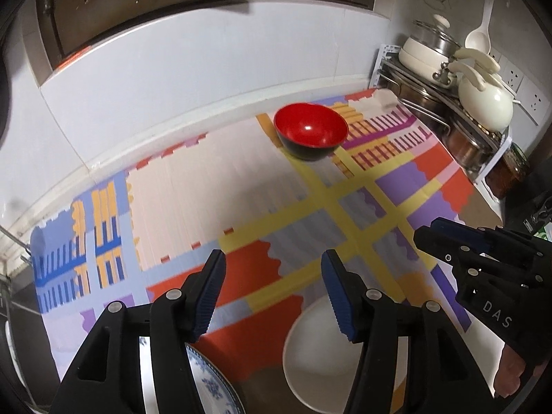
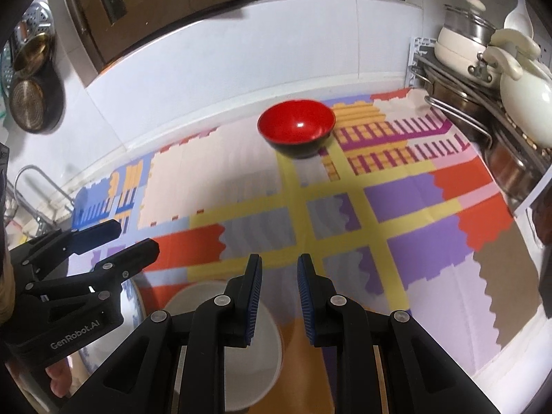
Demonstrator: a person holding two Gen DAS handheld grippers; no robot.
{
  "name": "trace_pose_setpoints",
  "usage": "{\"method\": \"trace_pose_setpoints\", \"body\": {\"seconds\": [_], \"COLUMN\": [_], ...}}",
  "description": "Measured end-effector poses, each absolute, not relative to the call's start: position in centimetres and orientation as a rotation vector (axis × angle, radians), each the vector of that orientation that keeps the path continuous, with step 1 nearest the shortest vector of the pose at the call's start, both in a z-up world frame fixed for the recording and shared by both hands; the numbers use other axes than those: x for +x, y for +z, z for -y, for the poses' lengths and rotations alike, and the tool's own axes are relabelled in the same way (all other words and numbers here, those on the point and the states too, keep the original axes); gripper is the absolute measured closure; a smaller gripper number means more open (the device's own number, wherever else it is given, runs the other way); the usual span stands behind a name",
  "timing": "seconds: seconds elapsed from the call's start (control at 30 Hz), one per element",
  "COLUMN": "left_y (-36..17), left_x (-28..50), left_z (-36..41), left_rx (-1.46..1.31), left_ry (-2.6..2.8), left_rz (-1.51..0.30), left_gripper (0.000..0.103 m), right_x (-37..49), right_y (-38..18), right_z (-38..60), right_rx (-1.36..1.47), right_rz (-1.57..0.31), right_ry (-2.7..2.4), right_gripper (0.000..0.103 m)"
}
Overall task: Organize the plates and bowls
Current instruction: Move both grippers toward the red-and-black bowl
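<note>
Nearest me, the white bowl (image 2: pixel 248 355) is sitting under both empty claws, left claw (image 1: pixel 274 296) gaping, right claw (image 2: pixel 279 296) narrowly parted, while I'm judging the far red bowl (image 1: pixel 310 129) on the bench (image 1: pixel 207 186) needs reaching next.

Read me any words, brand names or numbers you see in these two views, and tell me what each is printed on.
"DAS" – white letters on the black body of the right gripper, seen from the left wrist; more may be cut off.
"GenRobot.AI" – on the black body of the left gripper, seen from the right wrist.
Nothing else is readable: the patterned mat carries only coloured shapes, and the red bowl is unmarked.
</note>
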State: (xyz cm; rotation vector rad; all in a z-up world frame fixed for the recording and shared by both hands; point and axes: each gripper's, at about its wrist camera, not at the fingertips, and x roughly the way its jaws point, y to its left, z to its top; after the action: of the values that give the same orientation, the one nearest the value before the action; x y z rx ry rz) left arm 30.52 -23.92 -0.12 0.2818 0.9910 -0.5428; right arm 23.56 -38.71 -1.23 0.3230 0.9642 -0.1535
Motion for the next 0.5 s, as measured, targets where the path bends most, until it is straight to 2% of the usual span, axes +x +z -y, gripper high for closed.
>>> {"method": "trace_pose_setpoints", "body": {"seconds": [0.5], "left_y": [1.1], "left_x": [35.9], "left_z": [26.1], "left_rx": [0.303], "left_ry": [-0.524], "left_rz": [-0.94], "left_gripper": [0.046], "right_x": [28.5], "right_y": [0.2], "right_z": [40.8], "right_rx": [0.31], "right_rz": [-0.914], "right_ry": [-0.174], "right_gripper": [0.08]}}
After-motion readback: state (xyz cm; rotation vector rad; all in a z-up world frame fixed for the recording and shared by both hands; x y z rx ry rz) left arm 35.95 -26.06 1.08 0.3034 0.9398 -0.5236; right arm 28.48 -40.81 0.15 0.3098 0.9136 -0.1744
